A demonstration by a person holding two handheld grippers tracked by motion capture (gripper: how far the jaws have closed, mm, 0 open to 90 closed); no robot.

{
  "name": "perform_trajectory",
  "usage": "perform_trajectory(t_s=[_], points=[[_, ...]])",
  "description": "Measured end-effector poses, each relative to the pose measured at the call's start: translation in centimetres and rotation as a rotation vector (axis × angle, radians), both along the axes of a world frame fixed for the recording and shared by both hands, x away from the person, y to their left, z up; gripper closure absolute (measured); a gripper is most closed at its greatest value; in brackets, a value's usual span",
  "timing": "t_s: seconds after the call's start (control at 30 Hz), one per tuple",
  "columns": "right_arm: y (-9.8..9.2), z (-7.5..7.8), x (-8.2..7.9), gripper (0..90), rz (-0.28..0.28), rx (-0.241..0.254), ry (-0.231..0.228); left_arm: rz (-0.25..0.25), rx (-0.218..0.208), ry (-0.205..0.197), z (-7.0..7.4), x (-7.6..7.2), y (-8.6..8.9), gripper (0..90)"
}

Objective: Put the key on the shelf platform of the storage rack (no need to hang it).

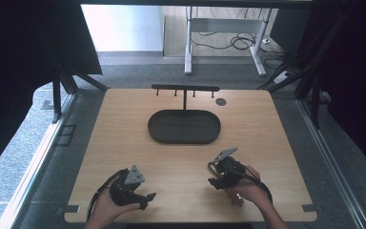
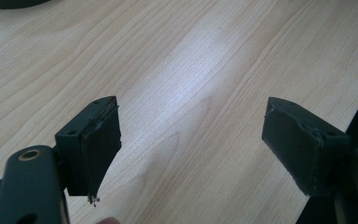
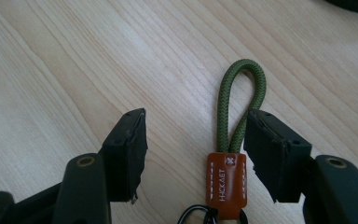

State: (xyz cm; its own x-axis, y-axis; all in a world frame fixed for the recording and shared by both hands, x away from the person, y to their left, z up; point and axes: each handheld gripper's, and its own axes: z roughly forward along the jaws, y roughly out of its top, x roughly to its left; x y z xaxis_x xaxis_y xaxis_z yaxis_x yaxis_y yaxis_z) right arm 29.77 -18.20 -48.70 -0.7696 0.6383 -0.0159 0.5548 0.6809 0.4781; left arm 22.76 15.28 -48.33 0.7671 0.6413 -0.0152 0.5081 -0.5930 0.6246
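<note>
The right gripper [image 3: 193, 140] has its jaws spread on either side of a key strap [image 3: 235, 135]: a green cord loop stitched into an orange leather tab, with a dark ring just showing at the tab's lower end. The strap lies flat on the wooden surface [image 3: 74, 56], nearer the right-hand jaw than the left one; the cord looks to brush that jaw's pad, though nothing is pinched yet. The loop reaches out beyond the jaw tips.

To take it cleanly, I would shift the gripper slightly so the strap sits midway between the jaws, then close on the two cord strands just above the tab, where they run side by side. Closing off-centre would probably push the strap sideways rather than catch it.

The left gripper [image 2: 191, 140] hangs with its jaws spread wide and only bare wood between them.

In the high view the pale wooden surface [image 1: 124, 143] carries a dark oval tray [image 1: 184, 127] ahead of both grippers, with a small rack of hooks [image 1: 185, 88] standing behind it. Beyond lie grey carpet, a desk frame and loose cables.
</note>
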Motion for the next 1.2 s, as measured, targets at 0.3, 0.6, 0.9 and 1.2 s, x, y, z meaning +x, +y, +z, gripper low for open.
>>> perform_trajectory(t_s=[0.3, 0.6, 0.9, 1.2], points=[[0.5, -0.6, 0.3, 40.4, 0.006, -0.027, 0.014, -0.006, 0.006, 0.006, -0.2, 0.0, -0.2, 20.0], [0.5, -0.8, 0.5, 40.6, -0.007, -0.043, 0.017, -0.003, 0.007, 0.005, -0.1, 0.0, -0.1, 20.0], [0.1, -0.9, 0.6, 40.6, -0.015, -0.040, 0.020, -0.026, 0.026, 0.025, -0.7, 0.1, -0.7, 20.0], [0.1, -1.0, 0.4, 40.5, -0.013, -0.041, 0.021, -0.031, 0.024, 0.017, -0.8, 0.0, -1.4, 19.8]])
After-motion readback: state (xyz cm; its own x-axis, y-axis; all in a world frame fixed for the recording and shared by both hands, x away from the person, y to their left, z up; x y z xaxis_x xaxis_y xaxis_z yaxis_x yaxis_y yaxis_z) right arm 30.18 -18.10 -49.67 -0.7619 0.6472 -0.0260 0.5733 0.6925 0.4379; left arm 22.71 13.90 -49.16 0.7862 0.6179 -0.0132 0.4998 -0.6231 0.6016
